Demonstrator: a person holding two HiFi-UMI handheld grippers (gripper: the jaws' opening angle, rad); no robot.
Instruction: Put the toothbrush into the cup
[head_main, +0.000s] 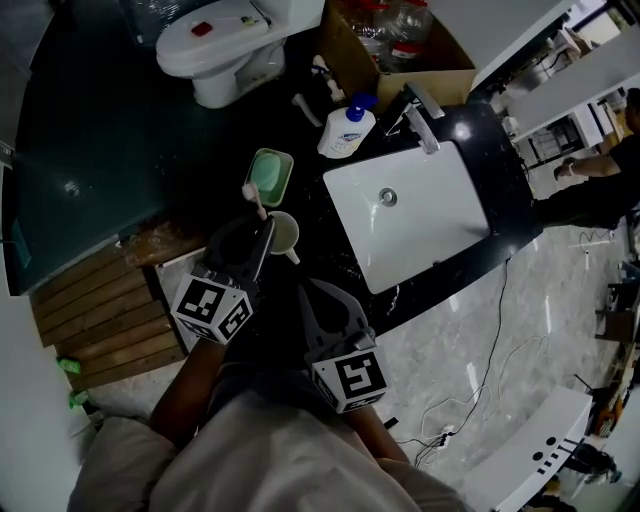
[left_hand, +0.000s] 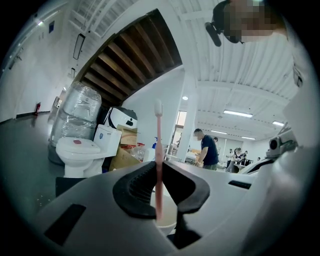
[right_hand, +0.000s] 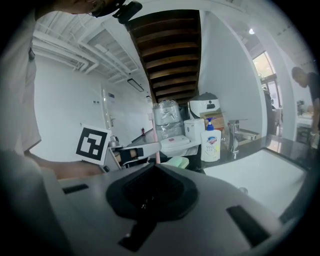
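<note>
Your thin pink toothbrush (left_hand: 158, 150) has a small pale brush end, and it stands straight up with that end on top. Your left gripper (left_hand: 159, 186) has its two black jaws squeezed onto the handle, almost closed. The head view shows the toothbrush (head_main: 257, 203) at the 9 o'clock edge of the round white cup (head_main: 285, 235) on the dark counter. A green soap dish (head_main: 270, 176) lies at the cup's 12 o'clock, and the white sink (head_main: 440, 215) at its 3 o'clock. Only the left gripper view shows the handle's bottom tip against the cup's (left_hand: 169, 216) white opening. Your right gripper (right_hand: 150, 187) has its jaws pressed together on nothing. In the head view it hangs at the cup's 5 o'clock, near your body.
</note>
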